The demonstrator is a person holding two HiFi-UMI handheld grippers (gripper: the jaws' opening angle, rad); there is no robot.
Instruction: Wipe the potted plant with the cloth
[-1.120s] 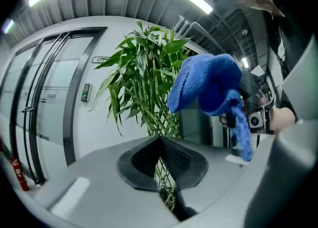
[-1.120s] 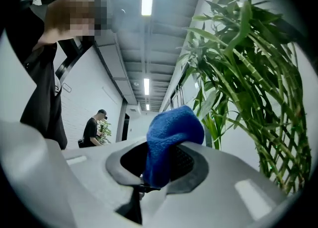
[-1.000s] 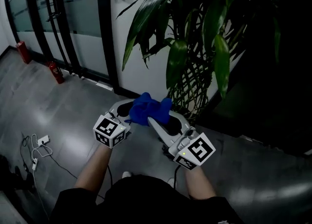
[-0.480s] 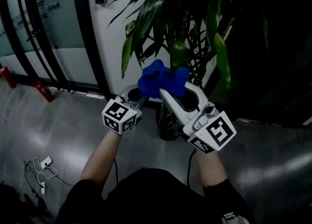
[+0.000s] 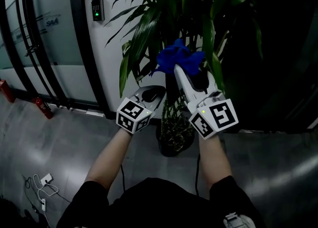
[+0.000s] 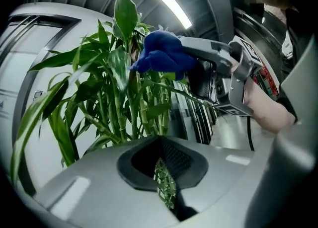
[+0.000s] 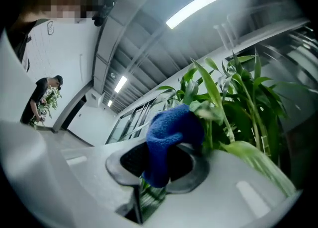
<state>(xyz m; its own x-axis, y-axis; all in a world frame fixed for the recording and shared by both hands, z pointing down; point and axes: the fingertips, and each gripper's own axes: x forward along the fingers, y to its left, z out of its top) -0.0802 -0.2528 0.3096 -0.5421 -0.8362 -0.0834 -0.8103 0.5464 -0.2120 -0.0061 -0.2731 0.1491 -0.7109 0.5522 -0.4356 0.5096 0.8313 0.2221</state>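
Note:
The potted plant [image 5: 149, 21] has long green leaves and braided stems rising from a pot [image 5: 175, 140] on the floor. My right gripper [image 5: 183, 67] is shut on a bunched blue cloth [image 5: 178, 57], held up among the leaves at mid height. In the right gripper view the cloth [image 7: 171, 132] hangs over the jaws [image 7: 155, 168] and touches a leaf of the plant [image 7: 233, 103]. My left gripper [image 5: 158, 91] sits lower and to the left, shut on nothing, apart from the cloth. Its own view looks past its jaws [image 6: 162, 146] at the plant [image 6: 114, 98], the cloth [image 6: 164, 55] and the right gripper [image 6: 198, 50].
Glass doors with dark frames stand at the left, with a card reader [image 5: 98, 8] on the white wall behind the plant. A red fire extinguisher [image 5: 42, 107] and loose cables [image 5: 42, 185] lie on the grey floor. Dark wall fills the right. A person [image 7: 42, 98] stands far off.
Both grippers have risen from near the pot up to the leaves. The right one carried the cloth higher into the foliage; the left now trails below, clear of the cloth.

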